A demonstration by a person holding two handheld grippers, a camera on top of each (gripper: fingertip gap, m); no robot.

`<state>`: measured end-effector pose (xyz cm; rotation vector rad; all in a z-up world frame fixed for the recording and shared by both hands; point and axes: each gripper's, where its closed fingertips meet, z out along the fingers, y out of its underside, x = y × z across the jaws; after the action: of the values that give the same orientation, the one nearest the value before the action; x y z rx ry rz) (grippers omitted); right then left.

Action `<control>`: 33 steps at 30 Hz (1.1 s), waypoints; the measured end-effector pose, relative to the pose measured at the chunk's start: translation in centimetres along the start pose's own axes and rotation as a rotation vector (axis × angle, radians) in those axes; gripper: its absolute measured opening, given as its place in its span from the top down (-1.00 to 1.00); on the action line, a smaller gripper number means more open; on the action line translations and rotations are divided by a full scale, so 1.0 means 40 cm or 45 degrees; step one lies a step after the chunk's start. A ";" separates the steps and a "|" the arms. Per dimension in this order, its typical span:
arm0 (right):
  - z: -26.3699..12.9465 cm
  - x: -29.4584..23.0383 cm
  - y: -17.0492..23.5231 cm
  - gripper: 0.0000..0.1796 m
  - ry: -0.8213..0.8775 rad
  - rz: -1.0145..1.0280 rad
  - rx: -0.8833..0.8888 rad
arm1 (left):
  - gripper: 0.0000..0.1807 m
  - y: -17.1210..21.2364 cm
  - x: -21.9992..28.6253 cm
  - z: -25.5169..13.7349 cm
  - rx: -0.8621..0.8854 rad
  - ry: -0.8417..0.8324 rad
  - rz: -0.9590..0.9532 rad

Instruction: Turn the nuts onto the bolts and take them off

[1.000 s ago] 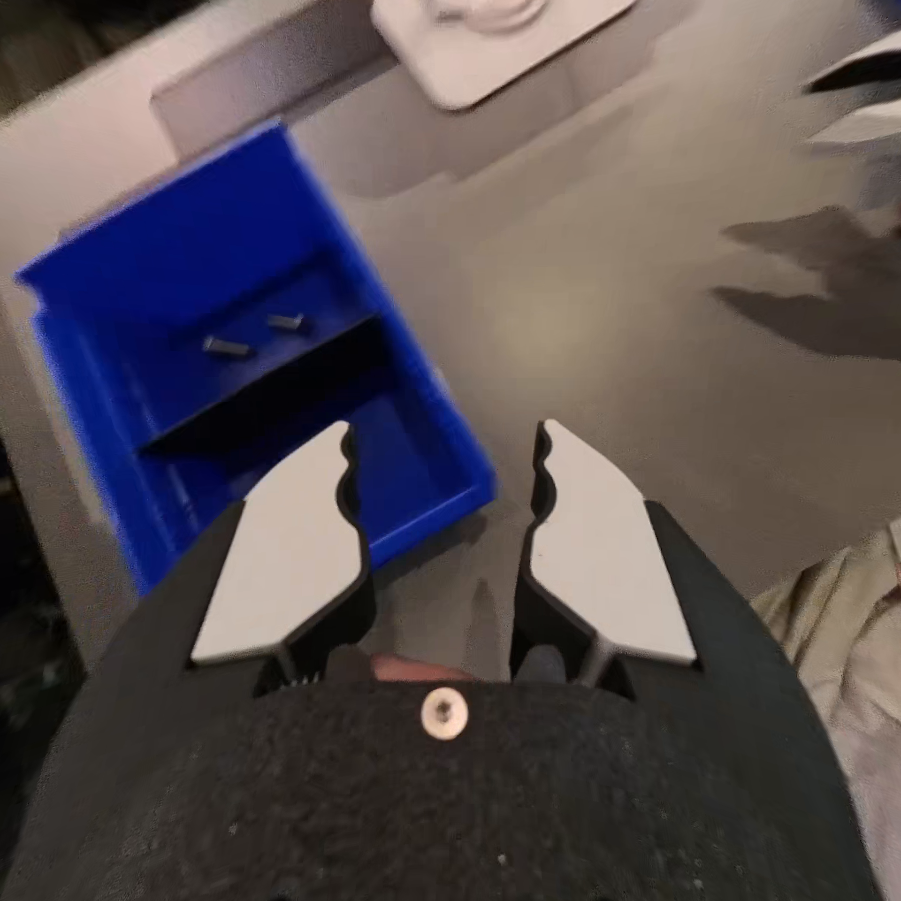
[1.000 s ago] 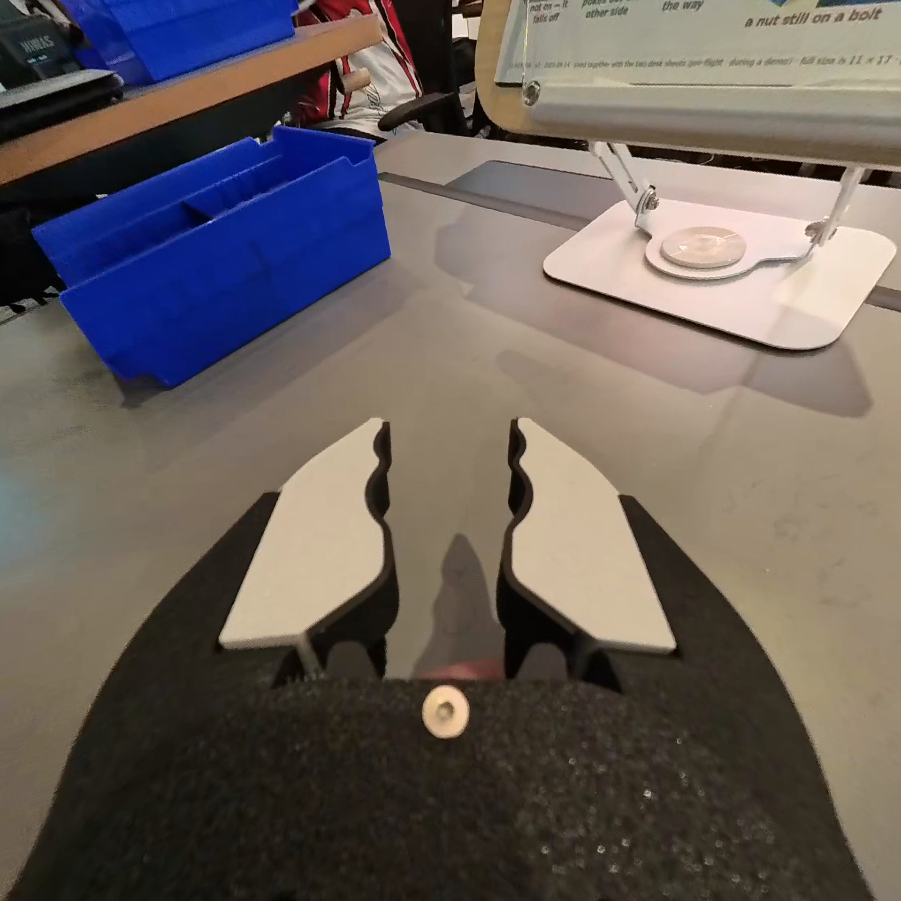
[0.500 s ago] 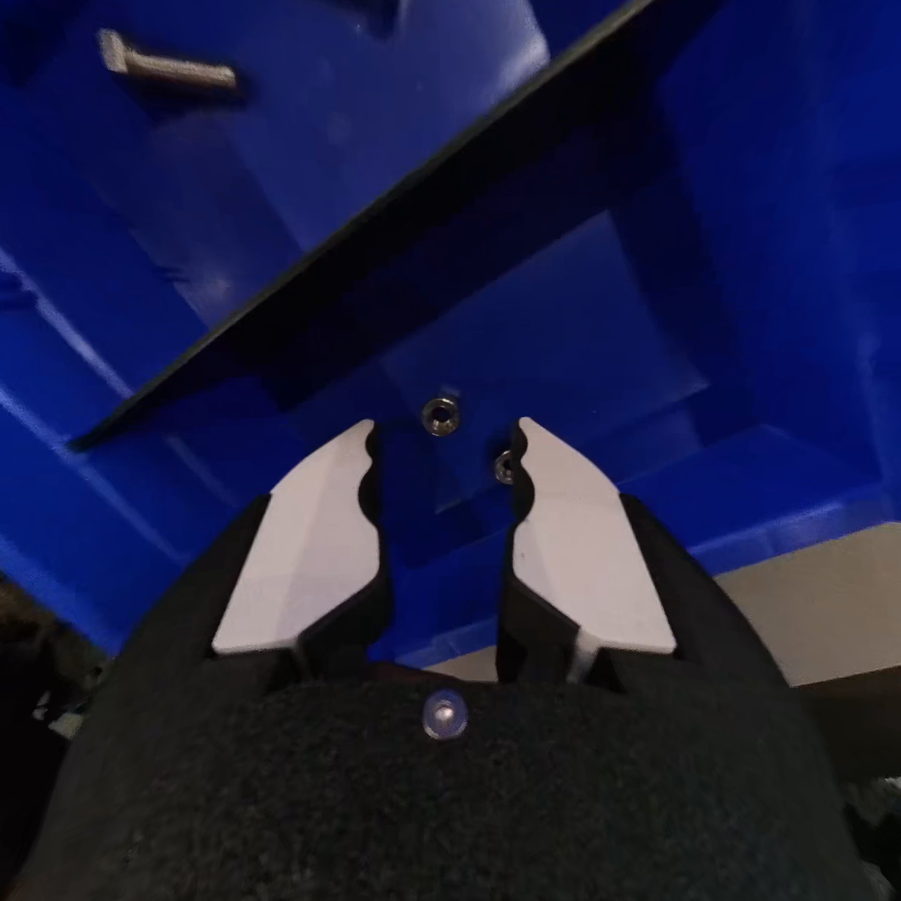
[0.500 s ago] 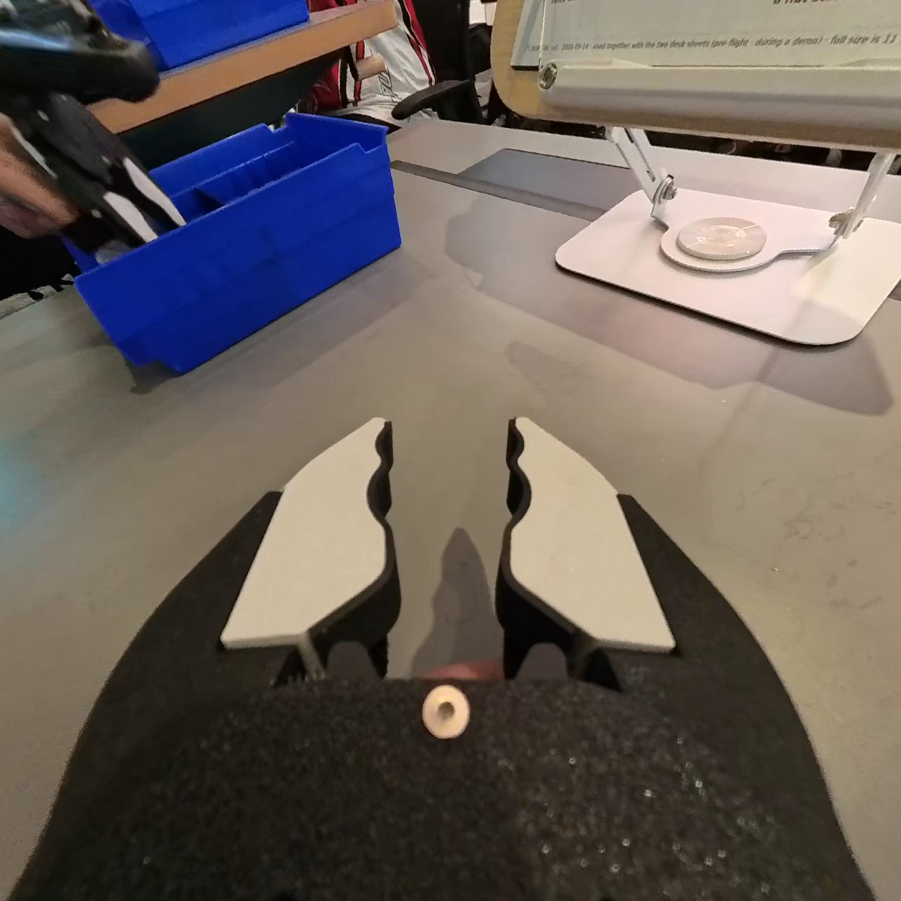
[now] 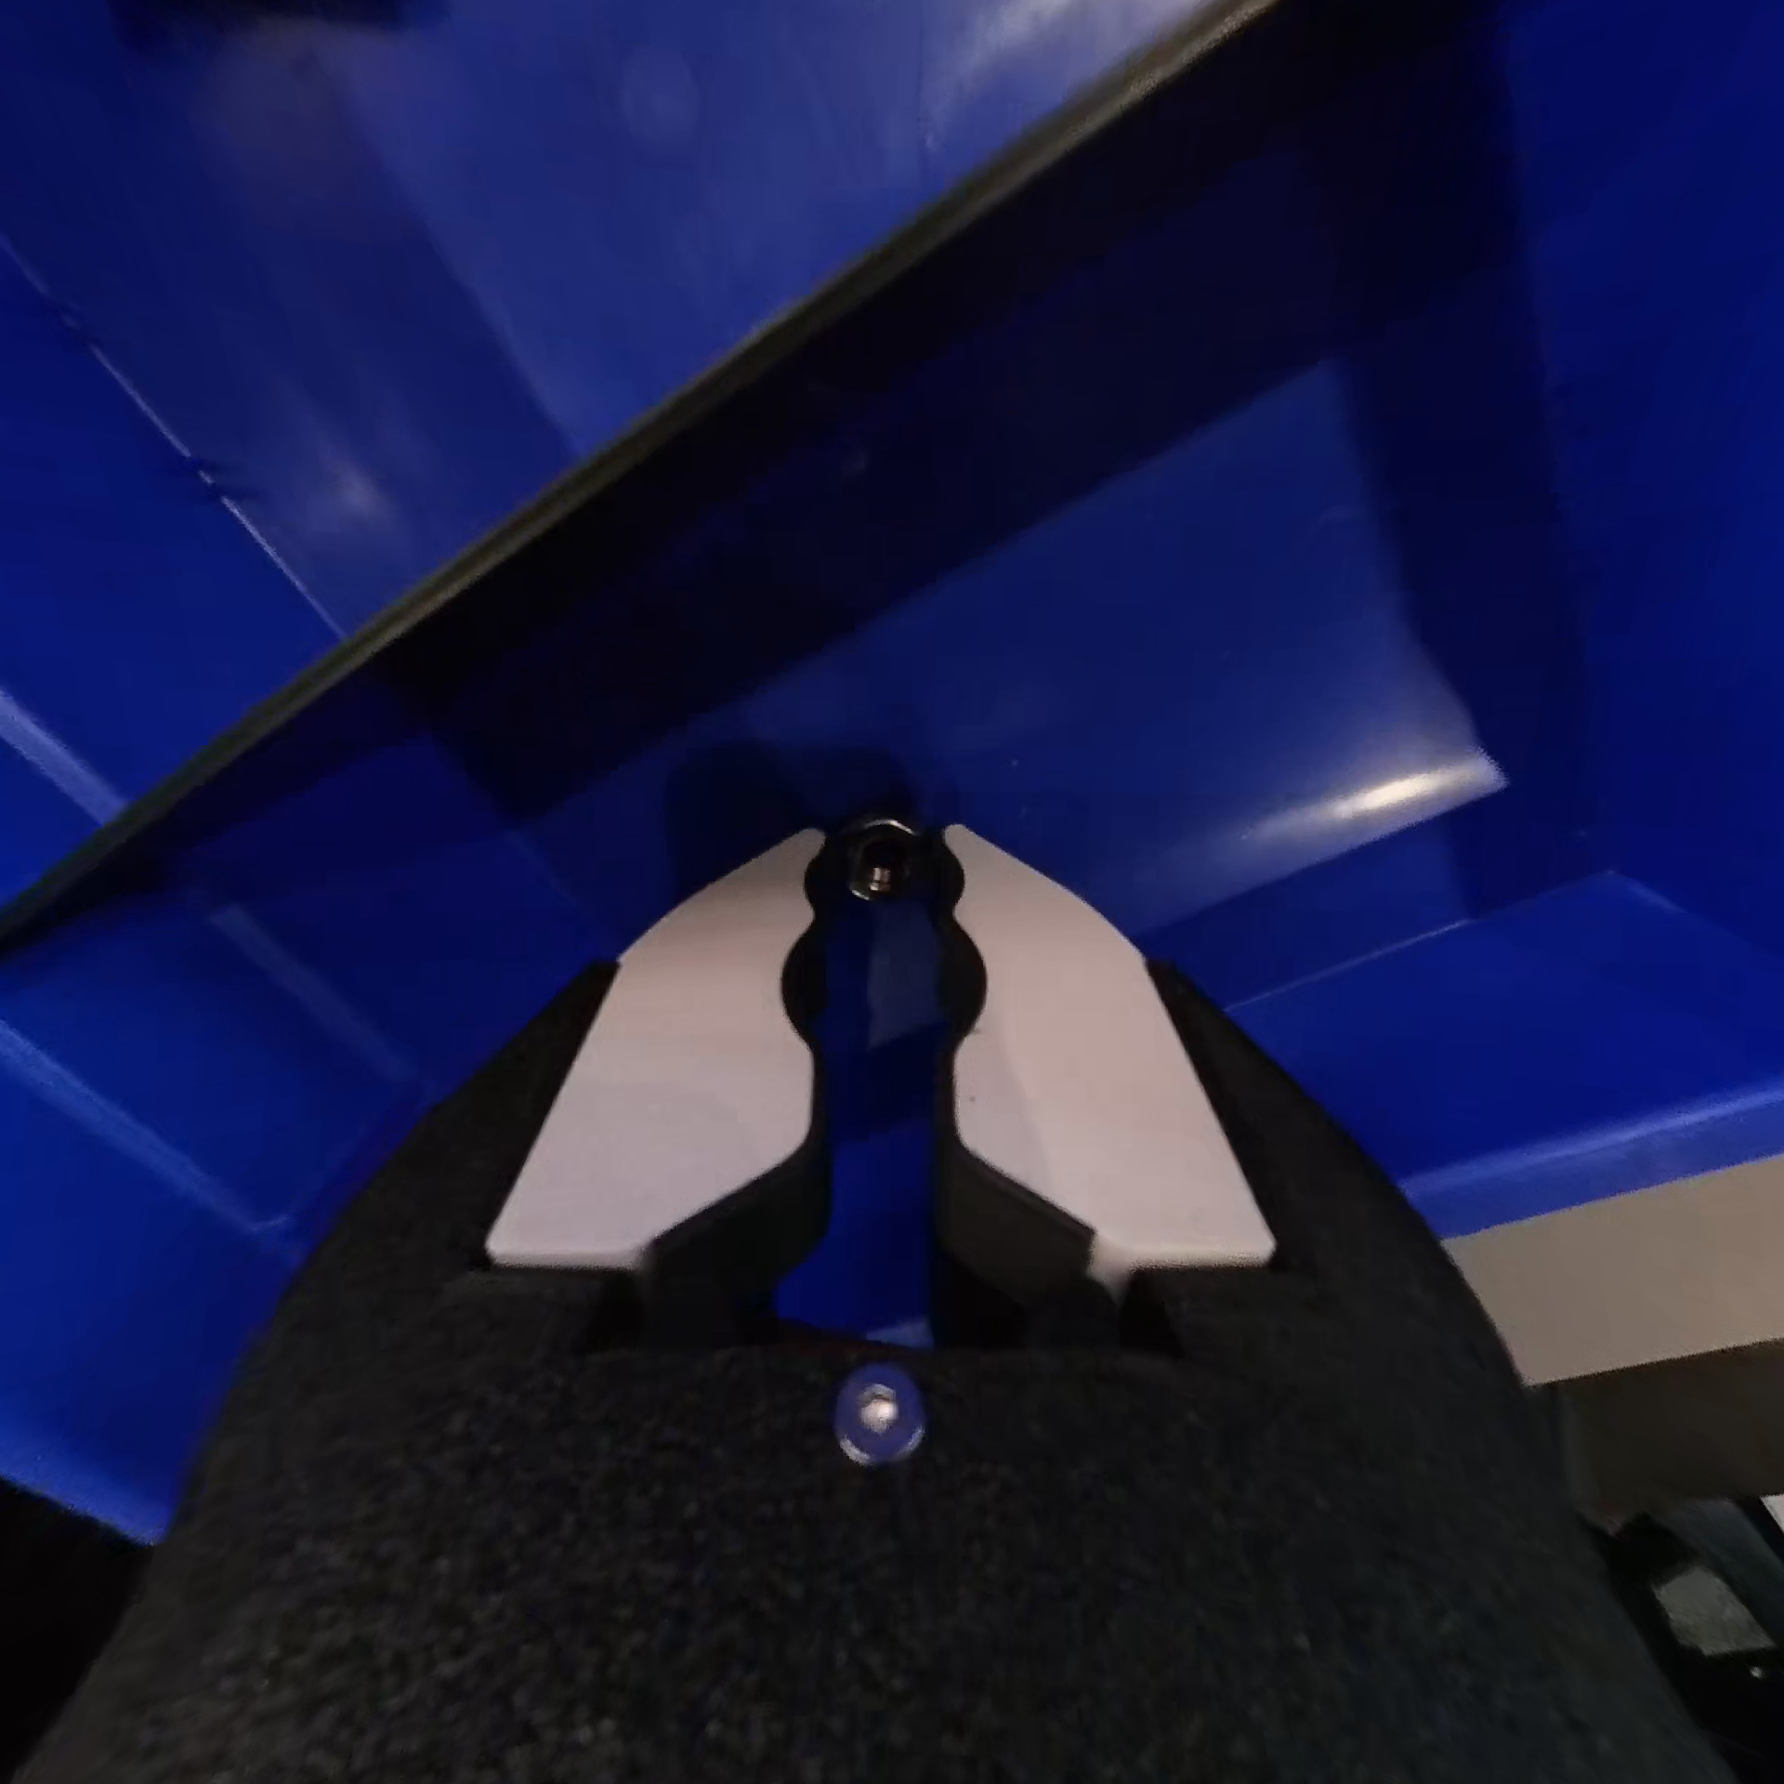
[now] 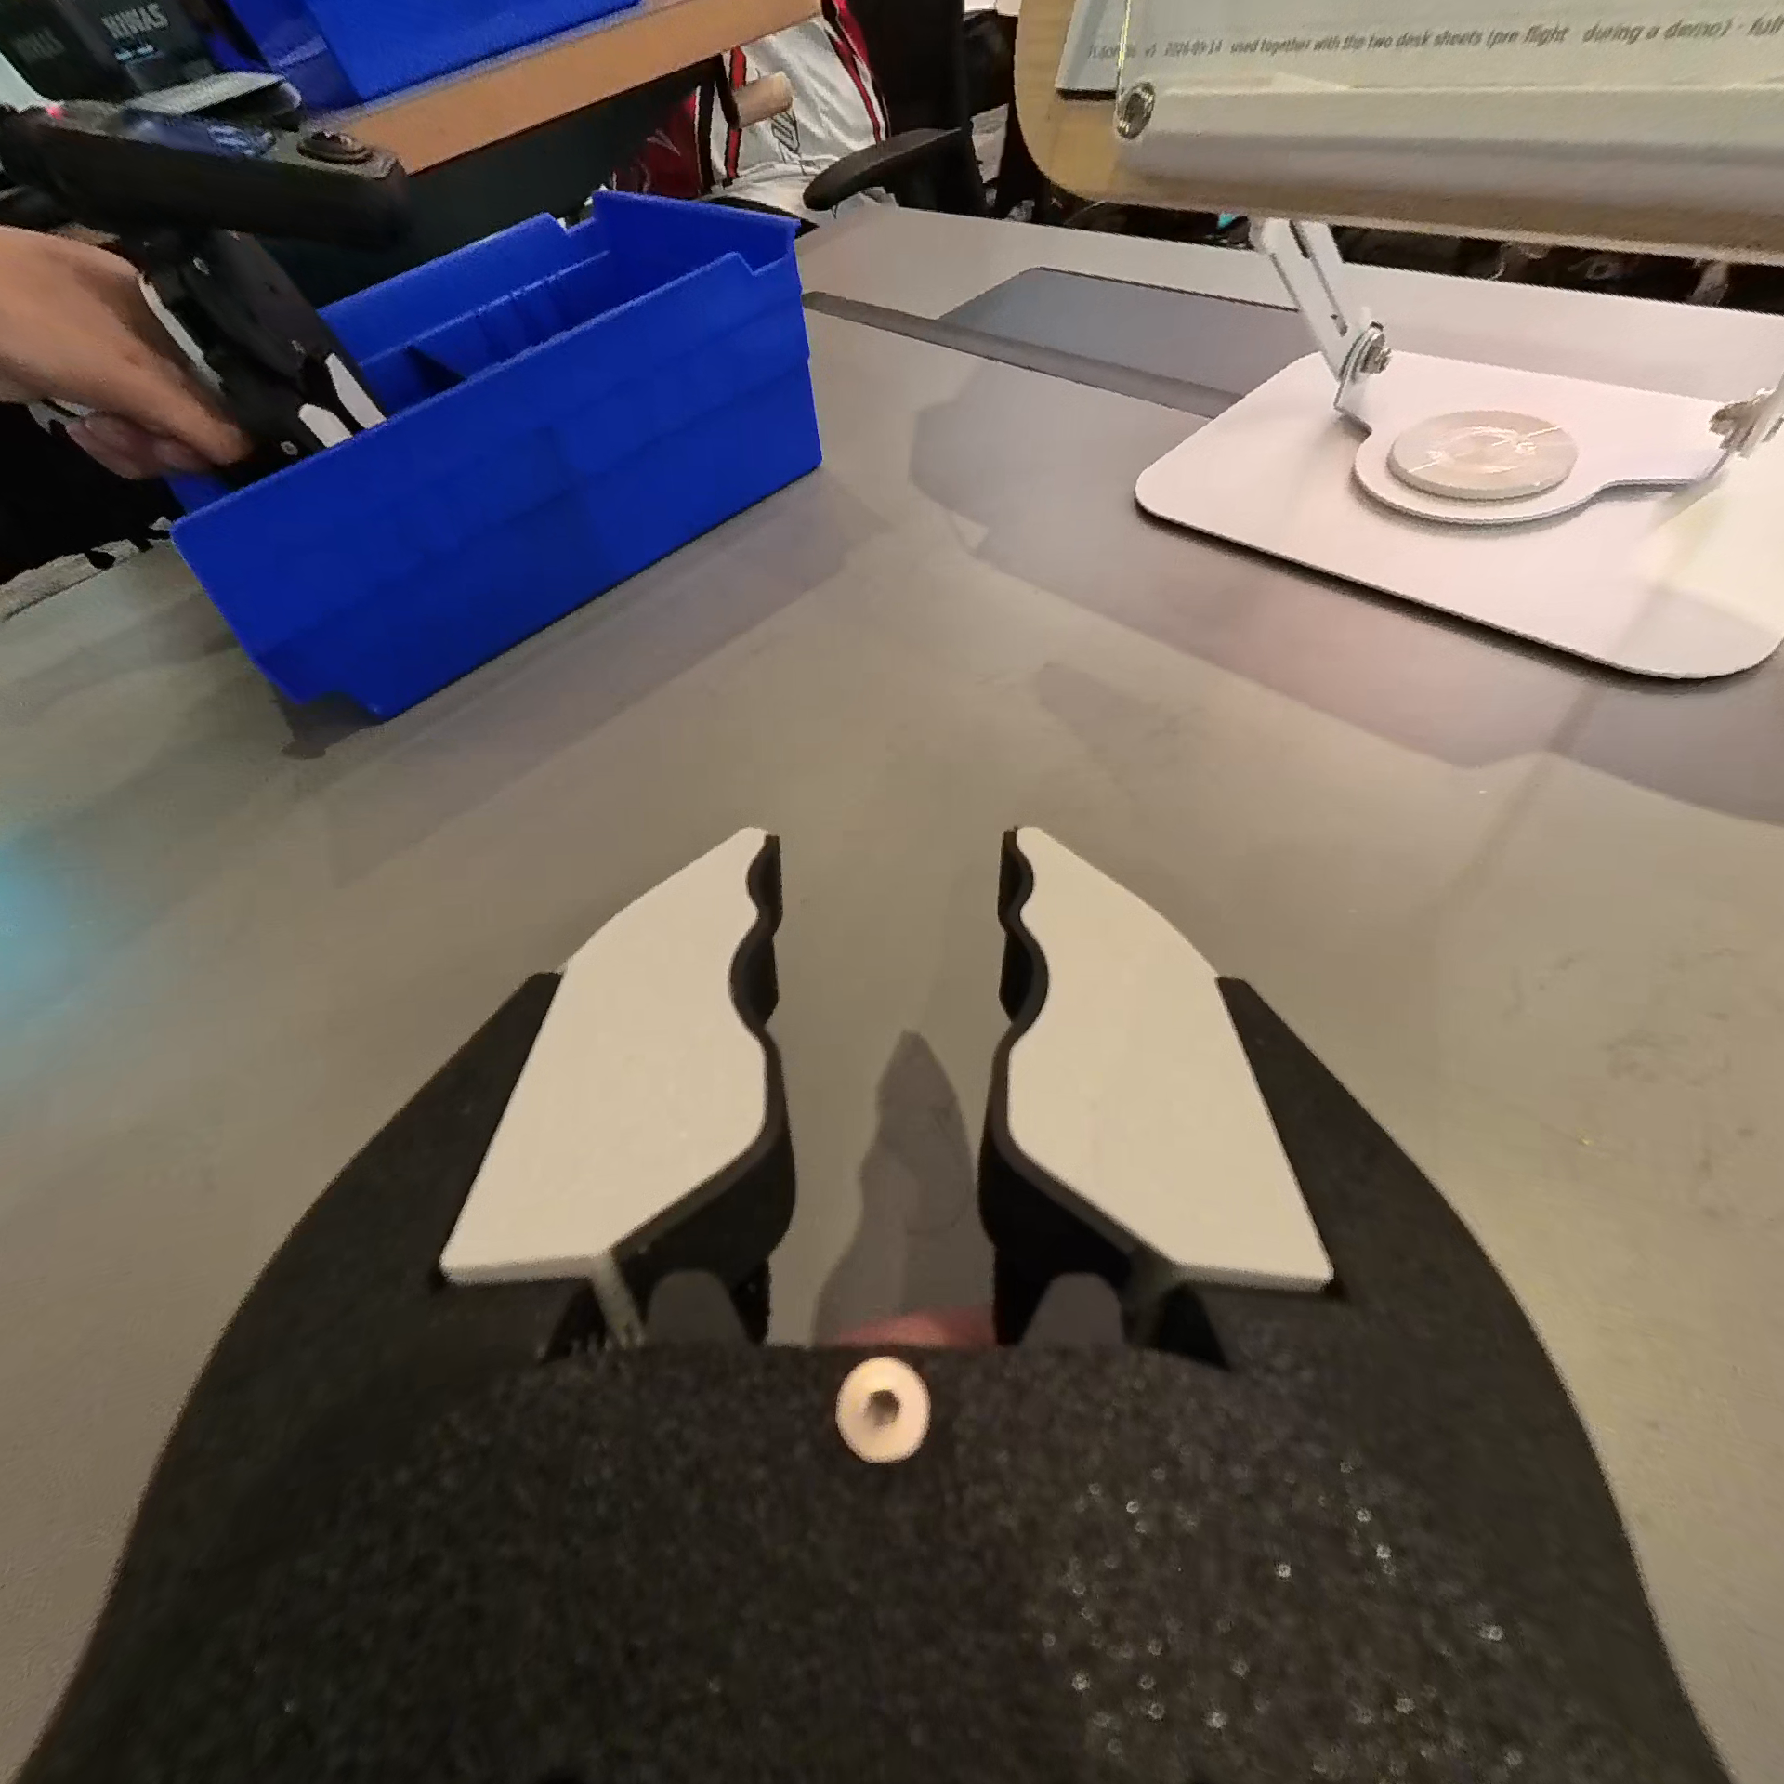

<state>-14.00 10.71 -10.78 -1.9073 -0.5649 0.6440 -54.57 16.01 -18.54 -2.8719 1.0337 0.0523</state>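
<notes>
My left gripper [image 5: 878, 854] is down inside the near compartment of the blue bin [image 5: 1158, 599], its fingertips shut on a small metal nut [image 5: 877, 862] at the bin floor. In the right wrist view the blue bin [image 6: 541, 502] stands at the left on the grey table, with the left gripper [image 6: 323, 410] and a hand reaching into its near end. My right gripper [image 6: 888, 850] is open and empty, low over the table in front of the bin. The bolts are not in view now.
A dark divider [image 5: 676, 386] crosses the bin just beyond the nut. A white stand base [image 6: 1448, 521] holding a board sits on the table at the right. A wooden shelf with another blue bin [image 6: 463, 39] and office chairs stand behind the table. Left tips to right tips: about 40 cm.
My left gripper went from above the table down into the bin's near compartment and closed on one of two nuts. My right gripper stayed open and drifted slightly over the table.
</notes>
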 end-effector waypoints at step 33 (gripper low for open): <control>-0.093 0.074 -0.096 0.56 0.241 -0.039 0.332 | 0.81 -0.693 0.711 -0.004 0.106 0.142 1.104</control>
<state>-9.74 11.61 -6.47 -1.6884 -0.3688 0.4853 -15.01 19.22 -18.16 -2.1523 2.1396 -0.0915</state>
